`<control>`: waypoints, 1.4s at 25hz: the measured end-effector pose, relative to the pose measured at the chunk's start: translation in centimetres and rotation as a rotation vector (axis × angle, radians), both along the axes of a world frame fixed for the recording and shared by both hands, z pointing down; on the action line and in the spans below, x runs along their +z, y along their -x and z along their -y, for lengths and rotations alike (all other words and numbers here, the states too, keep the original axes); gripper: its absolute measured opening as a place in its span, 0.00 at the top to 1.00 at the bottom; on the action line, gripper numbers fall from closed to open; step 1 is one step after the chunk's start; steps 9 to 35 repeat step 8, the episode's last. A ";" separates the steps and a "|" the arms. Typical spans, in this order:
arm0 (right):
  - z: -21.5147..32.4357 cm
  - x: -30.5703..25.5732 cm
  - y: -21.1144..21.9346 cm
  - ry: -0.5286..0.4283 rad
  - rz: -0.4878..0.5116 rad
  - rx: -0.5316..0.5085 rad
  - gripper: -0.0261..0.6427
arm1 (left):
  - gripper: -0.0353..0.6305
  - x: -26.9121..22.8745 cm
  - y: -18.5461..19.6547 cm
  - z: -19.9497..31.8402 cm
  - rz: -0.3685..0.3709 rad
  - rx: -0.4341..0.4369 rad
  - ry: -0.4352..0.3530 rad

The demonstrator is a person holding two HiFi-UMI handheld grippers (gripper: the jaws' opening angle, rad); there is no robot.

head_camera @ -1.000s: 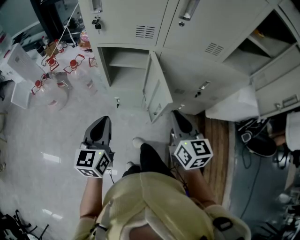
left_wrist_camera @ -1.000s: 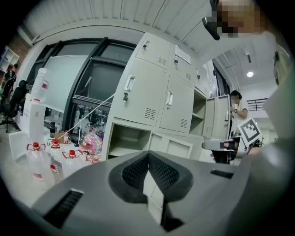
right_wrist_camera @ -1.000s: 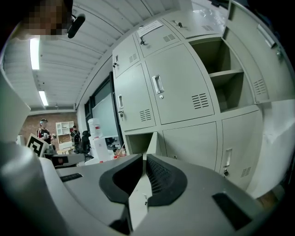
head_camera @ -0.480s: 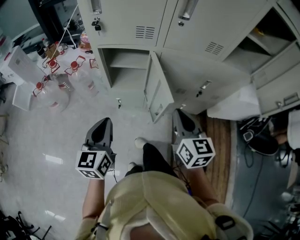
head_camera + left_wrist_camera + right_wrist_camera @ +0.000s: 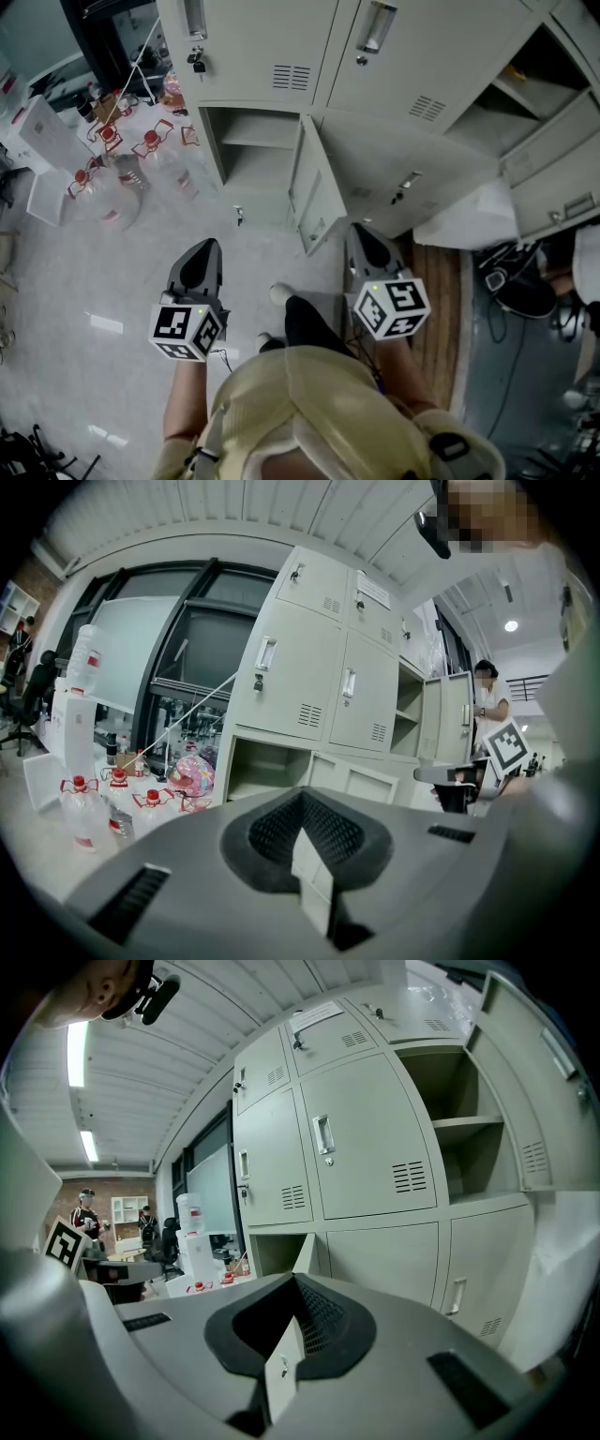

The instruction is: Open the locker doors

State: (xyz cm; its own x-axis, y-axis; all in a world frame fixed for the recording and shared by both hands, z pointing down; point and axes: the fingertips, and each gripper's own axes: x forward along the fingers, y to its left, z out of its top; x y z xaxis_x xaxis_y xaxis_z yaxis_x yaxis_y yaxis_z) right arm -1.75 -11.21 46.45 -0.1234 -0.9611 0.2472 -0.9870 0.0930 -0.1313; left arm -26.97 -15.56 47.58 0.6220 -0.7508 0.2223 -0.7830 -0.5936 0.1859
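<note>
Person faces lockers (image 5: 262, 42), one low door (image 5: 309, 183) open; left tongs (image 5: 201, 255) and right tongs (image 5: 366, 242) both closed, empty.

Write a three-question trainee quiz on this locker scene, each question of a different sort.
1. True or false: the right gripper is clamped on a locker handle.
2. Where do the clear plastic bottles with red caps stand? A: on the pale floor; B: in a locker; C: on a shelf.
3. Fill in: the bottom-left pale grey metal locker door stands ___.
Key: 1 false; 2 A; 3 open.
</note>
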 end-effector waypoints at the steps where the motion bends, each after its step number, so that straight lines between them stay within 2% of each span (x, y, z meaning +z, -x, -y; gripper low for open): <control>1: 0.1 -0.1 0.0 -0.001 -0.001 -0.003 0.96 | 0.96 -0.1 0.0 0.1 0.000 -0.001 -0.002; 8: 0.2 0.9 -0.5 0.024 0.024 0.002 0.96 | 0.96 0.4 -0.9 -1.1 0.001 0.016 0.025; 35: 0.2 0.9 -0.5 0.024 0.024 0.002 0.96 | 0.96 0.4 -0.9 -1.1 0.001 0.016 0.025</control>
